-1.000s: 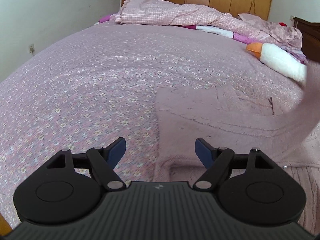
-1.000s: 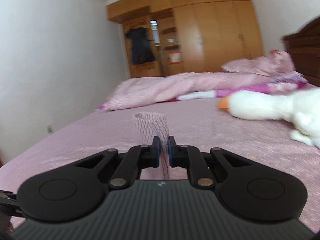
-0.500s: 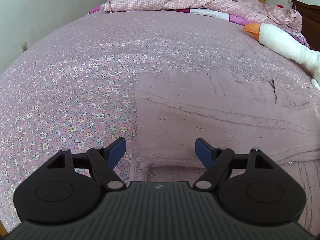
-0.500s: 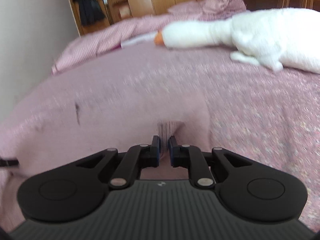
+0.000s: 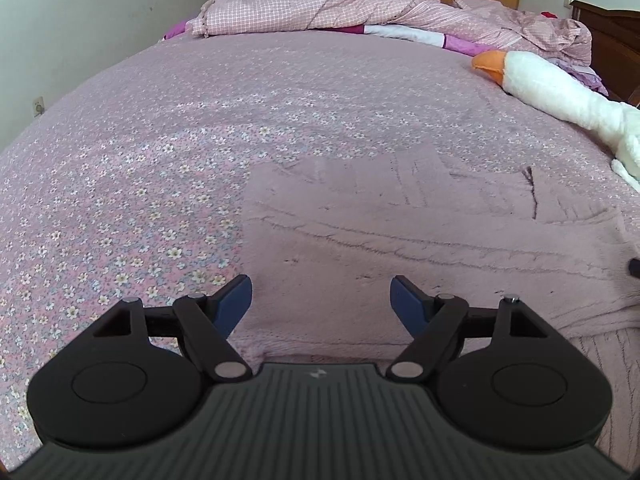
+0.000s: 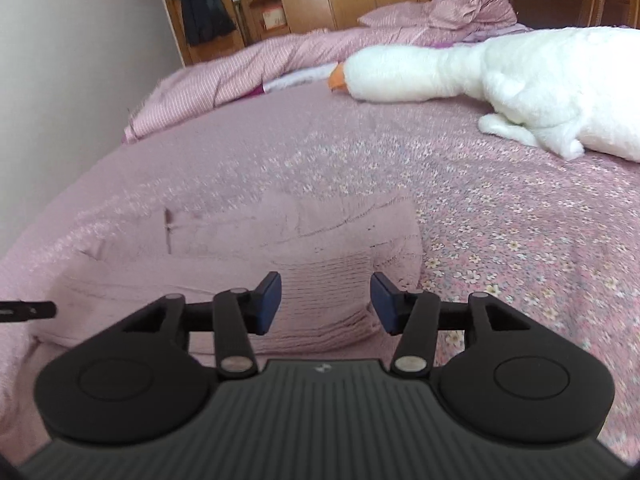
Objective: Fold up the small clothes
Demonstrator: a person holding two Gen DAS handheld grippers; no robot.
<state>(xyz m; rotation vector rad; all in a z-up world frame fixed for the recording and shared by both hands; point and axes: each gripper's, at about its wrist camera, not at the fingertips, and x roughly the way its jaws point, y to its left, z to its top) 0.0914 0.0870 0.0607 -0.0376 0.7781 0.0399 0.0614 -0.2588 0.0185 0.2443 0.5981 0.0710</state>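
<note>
Lying flat on the flower-print bedspread (image 5: 132, 184), near edge of the bed: pink knitted sweater (image 5: 420, 248), partly folded, one layer doubled across the body.

Hovering just above the sweater's near left part: left gripper (image 5: 321, 300), jaws standing wide, nothing between them.

Opening at this moment: right gripper (image 6: 325, 301), jaws parting over the ribbed hem (image 6: 320, 296) at the sweater's near right corner; cloth lying below and between the pads, not pinched.

Step in hand, as judged: letting go after laying a fold over. Fold looking roughly square on its left edge.

Next move probably calling for: clearing the right jaws off the knit without dragging it, then picking a fresh edge, likely the near hem, with both grippers for the following fold. Thick knit likely bulging at the crease; pressing flat possibly needed.

Hard to make out:
- sleeves, not separable from the body in either view;
- sweater's near edge, cut off behind both gripper bodies;
- far edge blurring into the bedspread, same colour;
- dark stub at left edge of the right wrist view, probably the other gripper's fingertip.

Lying well apart to the far right: plush goose (image 6: 500, 76). Bunched along the far end: checked quilt (image 5: 320, 8).
</note>
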